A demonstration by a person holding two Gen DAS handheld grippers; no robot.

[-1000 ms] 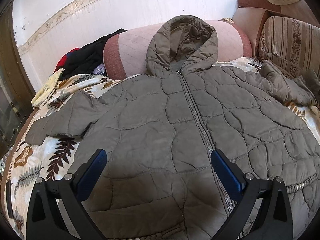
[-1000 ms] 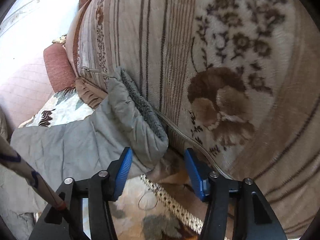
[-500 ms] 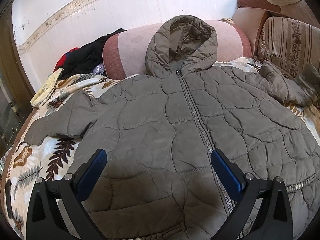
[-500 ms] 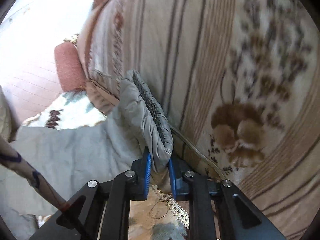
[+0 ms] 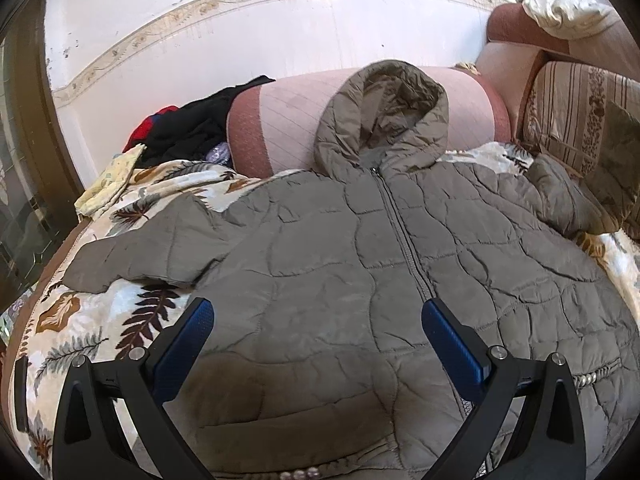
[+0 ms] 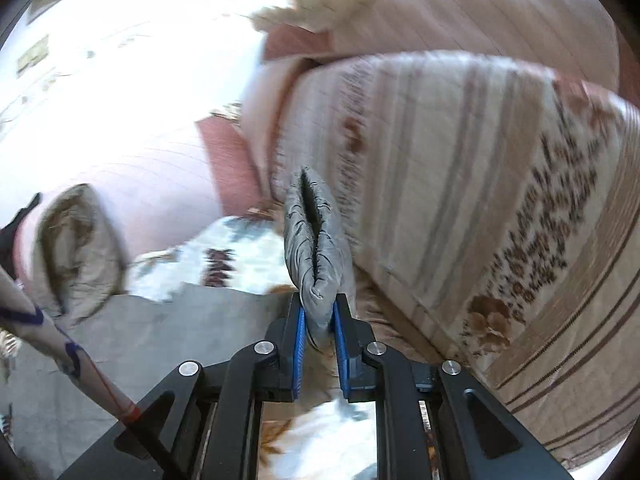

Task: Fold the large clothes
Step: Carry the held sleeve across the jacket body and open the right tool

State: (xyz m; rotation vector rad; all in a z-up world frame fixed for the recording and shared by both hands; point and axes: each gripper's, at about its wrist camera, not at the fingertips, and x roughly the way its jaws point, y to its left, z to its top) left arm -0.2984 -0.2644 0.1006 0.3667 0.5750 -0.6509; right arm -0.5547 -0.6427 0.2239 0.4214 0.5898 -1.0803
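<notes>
Zero folds done: jacket [image 5: 360, 280] lies flat on bed [image 5: 80, 320]. Right hand-held gripper [image 6: 319, 320] clamps sleeve cuff [image 6: 314, 248]; left hand-held gripper [image 5: 318, 320] spread wide, empty. Sleeves, body left.

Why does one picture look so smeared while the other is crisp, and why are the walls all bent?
Right wrist view: motion blur smears the striped cushion and hood; only the sleeve cuff clamped in the right gripper stays sharp. Left wrist view: sharp, sunlit jacket, glare on the wall. Both: fisheye lenses curve straight edges.
</notes>
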